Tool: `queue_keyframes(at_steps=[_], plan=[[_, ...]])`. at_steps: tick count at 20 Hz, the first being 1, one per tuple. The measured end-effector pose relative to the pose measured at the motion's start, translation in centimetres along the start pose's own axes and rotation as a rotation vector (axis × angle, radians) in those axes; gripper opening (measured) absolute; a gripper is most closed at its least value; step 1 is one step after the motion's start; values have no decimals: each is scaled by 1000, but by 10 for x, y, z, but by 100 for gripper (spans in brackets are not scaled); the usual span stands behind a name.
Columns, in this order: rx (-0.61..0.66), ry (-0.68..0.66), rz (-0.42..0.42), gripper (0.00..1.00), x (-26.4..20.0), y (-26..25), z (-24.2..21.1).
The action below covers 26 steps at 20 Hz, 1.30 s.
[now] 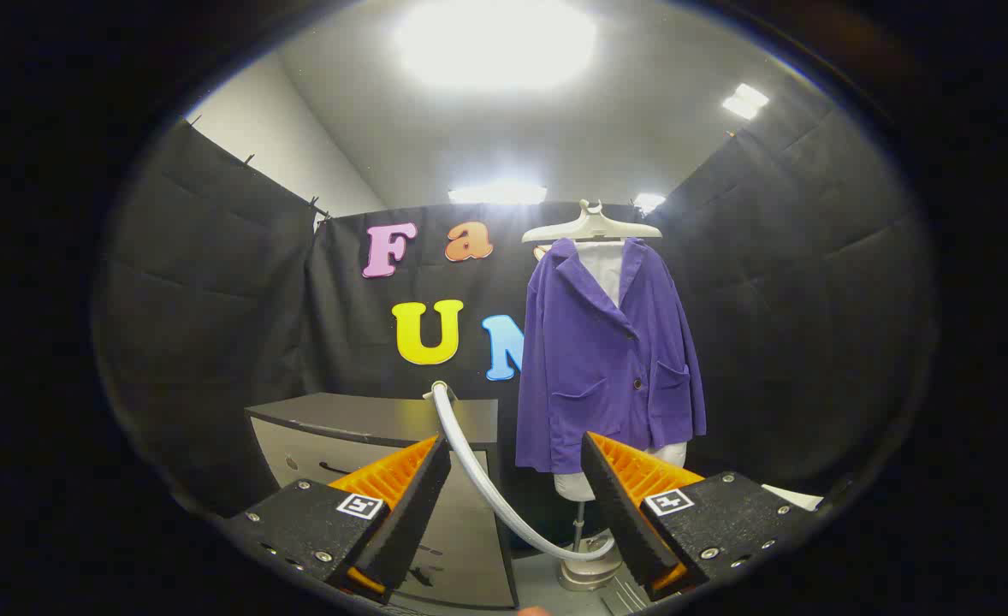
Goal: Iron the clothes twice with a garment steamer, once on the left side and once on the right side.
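The gripper (514,505) is spread wide, holding nothing; a white hose (491,488) loops between its fingers. Beyond hangs the purple jacket (607,359), hem free; a grey cabinet (367,436) stands beside it.

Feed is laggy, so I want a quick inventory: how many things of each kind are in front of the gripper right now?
Purple jacket: 1
White hanger: 1
Mannequin stand: 1
White steamer hose: 1
Grey cabinet: 1
Total: 5

The gripper is open, the hose passing between its fingers, the jacket beyond them.

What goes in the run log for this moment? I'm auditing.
gripper: open, empty | hose: between fingers | purple jacket: hanging beyond, unsteamed
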<state>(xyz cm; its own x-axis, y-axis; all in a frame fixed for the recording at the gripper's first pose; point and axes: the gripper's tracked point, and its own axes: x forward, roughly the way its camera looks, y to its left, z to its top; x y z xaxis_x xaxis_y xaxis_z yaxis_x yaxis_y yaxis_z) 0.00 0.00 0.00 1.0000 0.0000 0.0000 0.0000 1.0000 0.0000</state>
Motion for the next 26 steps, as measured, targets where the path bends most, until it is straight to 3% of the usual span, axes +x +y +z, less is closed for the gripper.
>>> queue_keyframes(at_steps=[16, 26], plan=[[0, -17, 4, 95, -7, 4, 9], [-1, -81, 50, 94, 34, 30, 62]])
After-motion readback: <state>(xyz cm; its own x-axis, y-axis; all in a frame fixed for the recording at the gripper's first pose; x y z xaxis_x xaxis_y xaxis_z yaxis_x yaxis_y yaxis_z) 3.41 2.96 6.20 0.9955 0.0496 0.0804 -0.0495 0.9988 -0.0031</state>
